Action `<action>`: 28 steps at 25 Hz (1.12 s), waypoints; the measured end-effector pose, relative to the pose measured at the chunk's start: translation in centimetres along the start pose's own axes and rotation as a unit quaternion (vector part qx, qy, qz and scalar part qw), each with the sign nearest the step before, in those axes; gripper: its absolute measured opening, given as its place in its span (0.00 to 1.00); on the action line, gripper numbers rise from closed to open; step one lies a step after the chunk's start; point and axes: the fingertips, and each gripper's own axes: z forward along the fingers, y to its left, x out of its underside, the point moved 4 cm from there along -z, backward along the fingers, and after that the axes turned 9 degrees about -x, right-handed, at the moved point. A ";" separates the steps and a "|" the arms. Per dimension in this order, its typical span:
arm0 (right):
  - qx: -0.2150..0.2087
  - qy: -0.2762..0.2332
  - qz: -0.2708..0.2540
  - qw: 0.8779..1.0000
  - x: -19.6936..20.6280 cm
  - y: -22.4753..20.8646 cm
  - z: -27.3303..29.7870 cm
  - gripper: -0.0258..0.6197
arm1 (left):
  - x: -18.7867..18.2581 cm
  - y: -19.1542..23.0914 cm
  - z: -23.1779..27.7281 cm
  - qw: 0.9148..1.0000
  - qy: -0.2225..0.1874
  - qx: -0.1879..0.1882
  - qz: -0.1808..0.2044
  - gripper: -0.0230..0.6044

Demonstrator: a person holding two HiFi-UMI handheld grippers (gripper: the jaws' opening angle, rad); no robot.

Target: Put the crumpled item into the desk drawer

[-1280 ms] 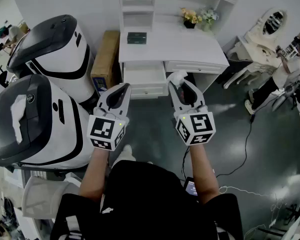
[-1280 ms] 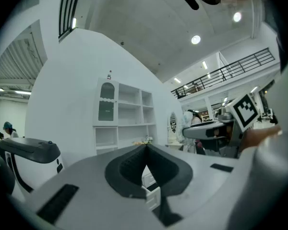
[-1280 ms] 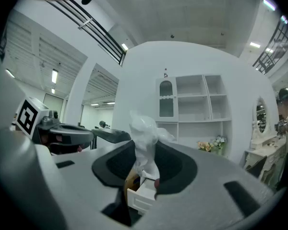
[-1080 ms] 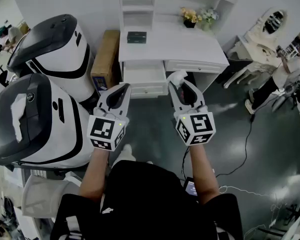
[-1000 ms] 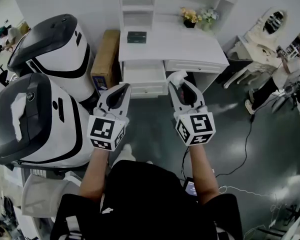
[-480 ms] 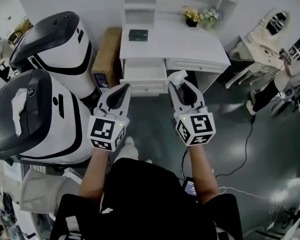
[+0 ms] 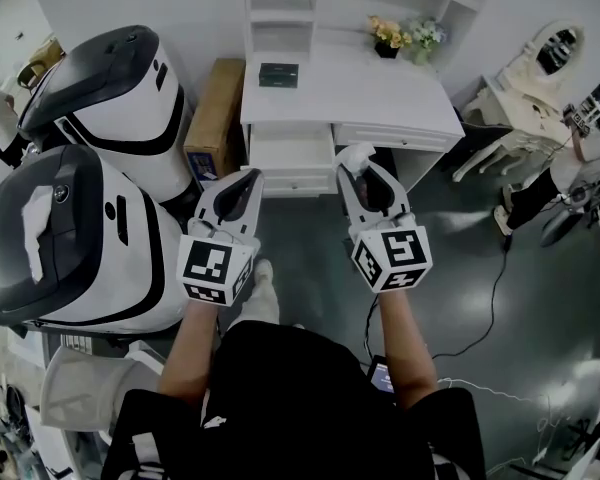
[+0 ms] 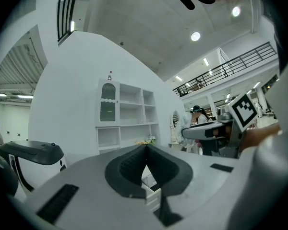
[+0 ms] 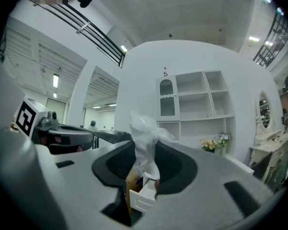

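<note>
Right gripper clamped on the crumpled wad — open drawer lies just left of it, mid-frame, slightly ahead. Left gripper closed, empty.

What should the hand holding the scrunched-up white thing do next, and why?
Probably carry the right gripper forward and slightly left, toward the open drawer of the white desk. Its jaws pinch the crumpled white item, the drawer is already pulled out, and the gripper is not yet over it.
</note>
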 end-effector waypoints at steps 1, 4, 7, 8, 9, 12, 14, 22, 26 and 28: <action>0.000 0.001 0.000 1.000 0.0 -0.2 0.4 0.22 | 0.1 0.1 0.4 1.000 0.001 -0.001 -0.001 0.05; -0.002 0.004 -0.002 1.000 0.1 -0.9 1.6 0.22 | 0.4 0.5 1.8 1.000 0.006 0.001 -0.005 0.05; -0.003 0.006 -0.005 1.000 0.4 -1.5 2.8 0.22 | 0.8 1.1 3.2 1.000 0.008 0.005 -0.005 0.05; -0.003 0.007 -0.005 1.000 0.4 -1.8 3.2 0.22 | 0.9 1.3 3.6 1.000 0.008 0.005 -0.005 0.05; -0.003 0.008 -0.005 1.000 0.5 -2.1 3.6 0.22 | 0.9 1.5 4.1 1.000 0.009 0.005 -0.005 0.05; -0.003 0.009 -0.005 1.000 0.6 -3.0 4.8 0.23 | 1.1 2.1 5.6 1.000 0.010 0.004 -0.008 0.05; -0.003 0.010 -0.005 1.000 0.5 -3.8 5.6 0.22 | 1.2 2.6 6.7 1.000 0.011 0.005 -0.013 0.05; 0.001 0.016 -0.005 1.000 0.5 -6.4 9.2 0.23 | 1.4 4.4 10.9 1.000 0.014 0.008 -0.022 0.05; 0.005 0.020 -0.005 1.000 0.5 -7.2 11.0 0.23 | 1.6 5.5 12.7 0.999 0.015 0.015 -0.025 0.05; 0.008 0.022 -0.006 1.000 0.5 -7.6 11.8 0.23 | 1.6 6.1 13.8 0.999 0.014 0.017 -0.028 0.05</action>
